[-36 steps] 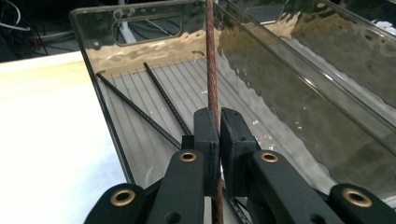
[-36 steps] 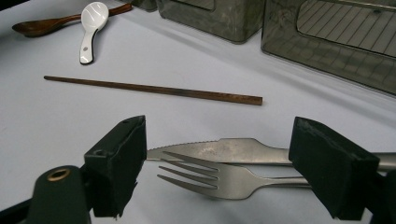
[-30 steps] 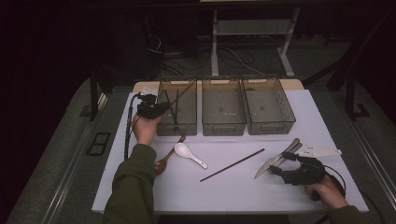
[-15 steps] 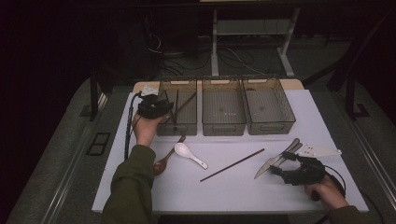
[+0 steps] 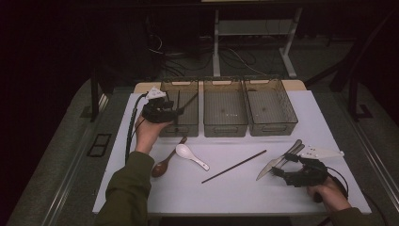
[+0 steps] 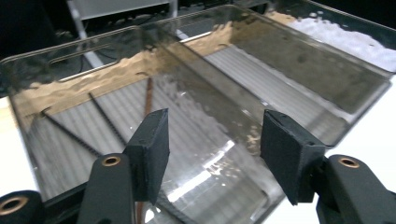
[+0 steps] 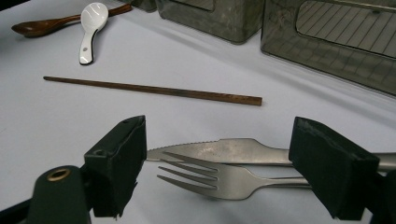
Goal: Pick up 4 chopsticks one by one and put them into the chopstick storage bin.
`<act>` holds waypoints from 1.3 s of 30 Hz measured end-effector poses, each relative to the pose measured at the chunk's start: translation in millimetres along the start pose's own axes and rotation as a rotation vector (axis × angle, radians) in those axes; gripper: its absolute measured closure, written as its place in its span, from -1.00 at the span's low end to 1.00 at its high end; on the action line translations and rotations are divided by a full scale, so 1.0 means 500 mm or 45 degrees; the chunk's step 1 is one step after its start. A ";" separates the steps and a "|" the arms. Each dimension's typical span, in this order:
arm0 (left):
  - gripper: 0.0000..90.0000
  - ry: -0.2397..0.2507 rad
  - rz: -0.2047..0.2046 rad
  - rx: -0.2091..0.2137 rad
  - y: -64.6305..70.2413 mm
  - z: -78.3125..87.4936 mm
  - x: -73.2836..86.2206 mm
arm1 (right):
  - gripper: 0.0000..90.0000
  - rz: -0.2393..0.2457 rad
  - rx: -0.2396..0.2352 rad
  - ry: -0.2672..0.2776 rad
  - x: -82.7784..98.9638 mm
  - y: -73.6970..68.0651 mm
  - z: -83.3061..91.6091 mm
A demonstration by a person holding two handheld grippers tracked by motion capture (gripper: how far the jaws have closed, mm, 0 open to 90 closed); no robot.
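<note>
Your left gripper (image 5: 176,113) hangs at the upper left of the high view, over the leftmost clear bin (image 5: 181,109), its fingers (image 6: 152,142) spread apart and empty. Inside that bin lie thin dark sticks, probably chopsticks (image 6: 109,122), though the ribbed plastic blurs them. The middle bin (image 5: 225,106) and right bin (image 5: 269,104) sit beside it in a row. Your right gripper (image 5: 277,173) rests low at the lower right of the counter (image 5: 235,193), fingers (image 7: 119,165) wide open with a fork (image 7: 219,179) and a table knife (image 7: 219,151) lying between them, untouched. A single wooden chopstick (image 5: 234,166) lies mid-counter; a white ceramic spoon (image 5: 190,156) and a brown wooden spoon (image 5: 165,163) lie left of it.
</note>
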State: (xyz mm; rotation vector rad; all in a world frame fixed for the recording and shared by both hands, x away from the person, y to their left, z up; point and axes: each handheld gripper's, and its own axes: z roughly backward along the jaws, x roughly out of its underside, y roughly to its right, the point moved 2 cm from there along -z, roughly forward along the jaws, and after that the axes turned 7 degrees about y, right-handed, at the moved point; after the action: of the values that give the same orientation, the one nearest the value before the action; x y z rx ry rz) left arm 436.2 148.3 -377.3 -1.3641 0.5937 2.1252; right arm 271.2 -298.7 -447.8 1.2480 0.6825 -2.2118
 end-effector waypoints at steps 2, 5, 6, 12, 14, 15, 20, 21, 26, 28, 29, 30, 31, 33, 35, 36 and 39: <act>-0.11 0.010 -0.010 0.027 0.013 0.004 -0.004 | -0.58 0.001 -0.001 0.001 0.000 0.000 0.000; -0.15 0.019 -0.009 0.069 0.029 0.010 -0.005 | -0.58 -0.003 0.000 0.001 0.000 0.000 0.000; -0.17 0.018 -0.006 0.089 0.034 0.012 -0.005 | -0.58 -0.004 0.000 0.002 0.000 0.000 0.001; -0.24 0.022 -0.028 0.156 0.067 0.024 0.004 | -0.58 -0.003 0.000 0.003 0.000 0.000 0.001; -0.25 0.024 -0.032 0.173 0.076 0.028 0.009 | -0.58 -0.002 0.001 0.003 0.000 0.000 0.000; -0.26 0.028 -0.027 0.181 0.079 0.029 0.011 | -0.58 0.000 0.000 0.007 -0.001 0.000 0.001; -0.27 0.020 -0.039 0.226 0.110 0.037 0.024 | -0.58 0.001 0.015 0.020 -0.002 0.000 0.001; -0.27 0.021 -0.048 0.230 0.116 0.038 0.026 | -0.60 0.000 0.022 0.019 -0.002 0.000 0.001; -0.28 0.004 -0.082 0.258 0.143 0.039 0.033 | -0.66 0.018 0.021 0.005 -0.003 -0.004 0.004; -0.28 -0.006 -0.091 0.269 0.155 0.037 0.038 | -0.66 0.029 0.023 0.004 -0.004 -0.005 0.004; -0.29 -0.012 -0.094 0.277 0.160 0.036 0.040 | -0.66 0.029 0.024 0.003 -0.004 -0.005 0.004; -0.29 -0.019 -0.101 0.289 0.168 0.034 0.044 | -0.66 0.028 0.028 0.000 -0.004 -0.004 0.004; -0.29 -0.022 -0.103 0.296 0.173 0.033 0.046 | -0.66 0.026 0.038 -0.005 -0.004 -0.002 0.005; -0.30 -0.036 -0.117 0.324 0.190 0.028 0.053 | -0.66 0.018 0.038 -0.007 -0.004 0.000 0.005; -0.31 -0.048 -0.122 0.347 0.205 0.024 0.061 | -0.66 0.019 0.044 -0.010 -0.004 0.001 0.006; -0.31 -0.052 -0.126 0.356 0.212 0.022 0.064 | -0.66 0.017 0.046 -0.009 -0.003 0.001 0.005; -0.31 -0.062 -0.138 0.385 0.233 0.018 0.074 | -0.66 0.012 0.048 -0.012 -0.003 0.001 0.005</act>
State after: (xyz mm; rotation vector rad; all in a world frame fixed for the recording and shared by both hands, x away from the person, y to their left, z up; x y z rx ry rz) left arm 342.0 73.1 -399.2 -1.1478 0.7683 1.8868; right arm 270.8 -300.6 -445.3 1.2562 0.6333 -2.2309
